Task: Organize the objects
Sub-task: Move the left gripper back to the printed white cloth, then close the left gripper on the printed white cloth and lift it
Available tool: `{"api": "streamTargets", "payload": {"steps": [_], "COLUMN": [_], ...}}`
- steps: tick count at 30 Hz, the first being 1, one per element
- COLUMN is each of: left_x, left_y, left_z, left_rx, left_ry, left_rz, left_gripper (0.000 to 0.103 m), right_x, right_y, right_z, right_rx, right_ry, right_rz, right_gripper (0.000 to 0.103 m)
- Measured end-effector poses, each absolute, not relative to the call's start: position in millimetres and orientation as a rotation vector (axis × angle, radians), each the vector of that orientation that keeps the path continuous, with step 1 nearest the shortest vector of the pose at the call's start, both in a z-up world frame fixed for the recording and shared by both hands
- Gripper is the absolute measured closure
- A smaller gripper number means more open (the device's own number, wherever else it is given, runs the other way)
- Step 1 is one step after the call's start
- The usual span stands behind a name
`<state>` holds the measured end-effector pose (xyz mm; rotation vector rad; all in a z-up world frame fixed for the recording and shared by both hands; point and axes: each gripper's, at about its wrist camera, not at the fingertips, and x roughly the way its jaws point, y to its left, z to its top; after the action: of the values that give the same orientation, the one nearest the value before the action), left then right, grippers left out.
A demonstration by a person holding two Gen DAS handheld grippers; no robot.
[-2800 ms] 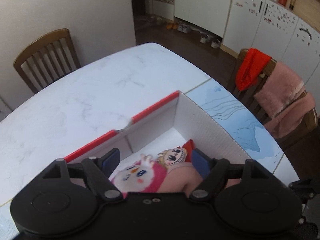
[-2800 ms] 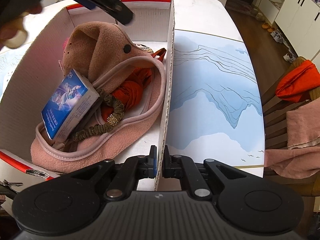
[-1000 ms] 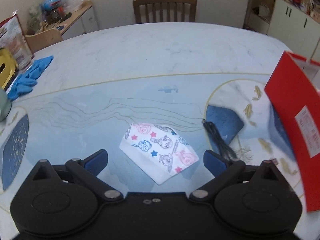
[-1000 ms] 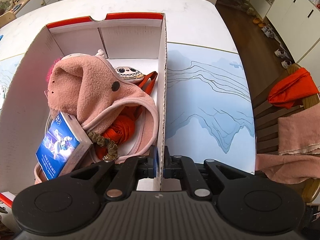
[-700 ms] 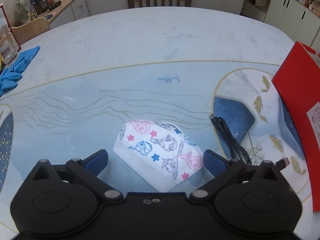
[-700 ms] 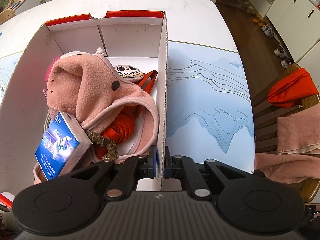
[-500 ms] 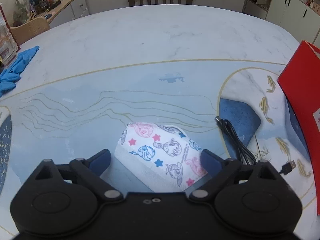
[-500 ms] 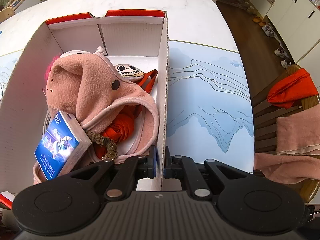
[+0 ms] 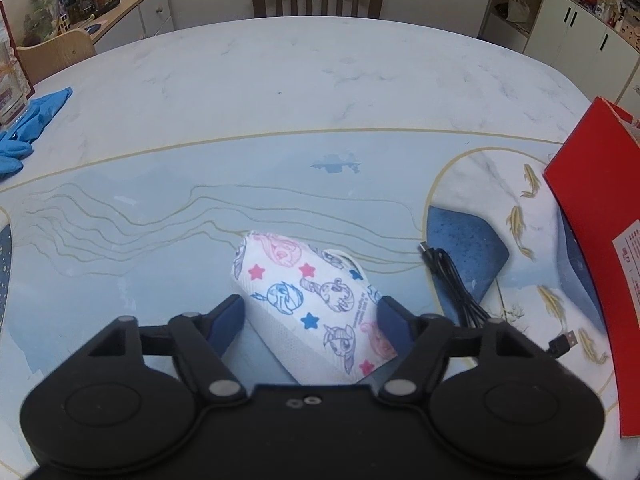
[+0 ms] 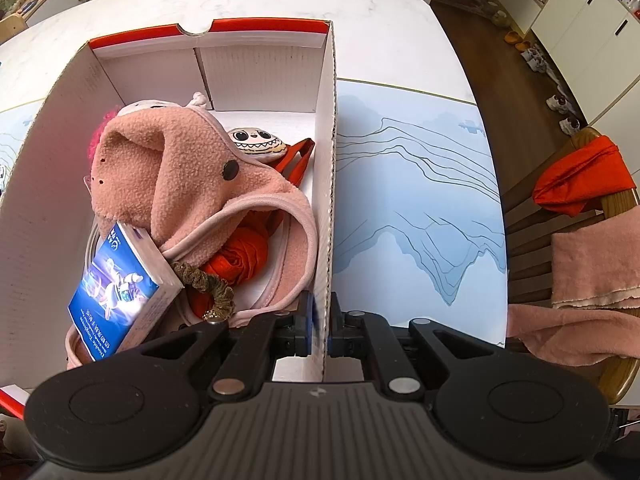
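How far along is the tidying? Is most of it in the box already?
Partly. The box already holds a pink fleece hat, a blue packet and more. The right gripper clamps its wall; the left gripper has been closing around the patterned mask. The black cable remains.

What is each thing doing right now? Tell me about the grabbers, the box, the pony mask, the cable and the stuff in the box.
Left gripper: jaws just closing around the mask, pads at its edges.
Right gripper: shut on the box wall.
Box: open, upright, part full.
Mask: lying on the table mat, outside the box.
Cable: loose on the mat, outside the box.
Pink hat: crumpled in the box.
Blue booklet: tilted against the hat.
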<state>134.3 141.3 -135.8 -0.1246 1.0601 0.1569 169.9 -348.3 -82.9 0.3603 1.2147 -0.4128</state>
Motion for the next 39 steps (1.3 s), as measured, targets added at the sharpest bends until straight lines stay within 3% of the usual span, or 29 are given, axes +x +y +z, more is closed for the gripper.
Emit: {"api": "streamTargets", "payload": {"steps": [1, 3, 9, 24, 39], "left_x": [134, 135, 131, 109, 131], "left_y": [140, 138, 130, 87, 3], "left_z": [-134, -132, -125, -71, -26], "left_rx": [-0.125, -0.13, -0.135, -0.21, -0.092], "left_ry": [1.06, 1.058, 1.038, 0.959, 0.889], "left_rz": [0.151, 0.139, 0.127, 0.071, -0.152], "left_gripper": [0.043, 0.062, 0.095, 0.097, 0.097], "right_x": [170, 170, 169, 165, 160], "right_y": [-348, -348, -349, -350, -347], "right_z": [-83, -83, -83, -86, -84], "right_rx": [0.36, 0.361, 0.366, 0.391, 0.377], "right_ry": [1.215, 1.214, 1.207, 1.178, 1.154], "right_rz": [-0.413, -0.414, -0.416, -0.416, -0.394], "right_gripper": [0.097, 0.097, 0.097, 0.098, 0.098]}}
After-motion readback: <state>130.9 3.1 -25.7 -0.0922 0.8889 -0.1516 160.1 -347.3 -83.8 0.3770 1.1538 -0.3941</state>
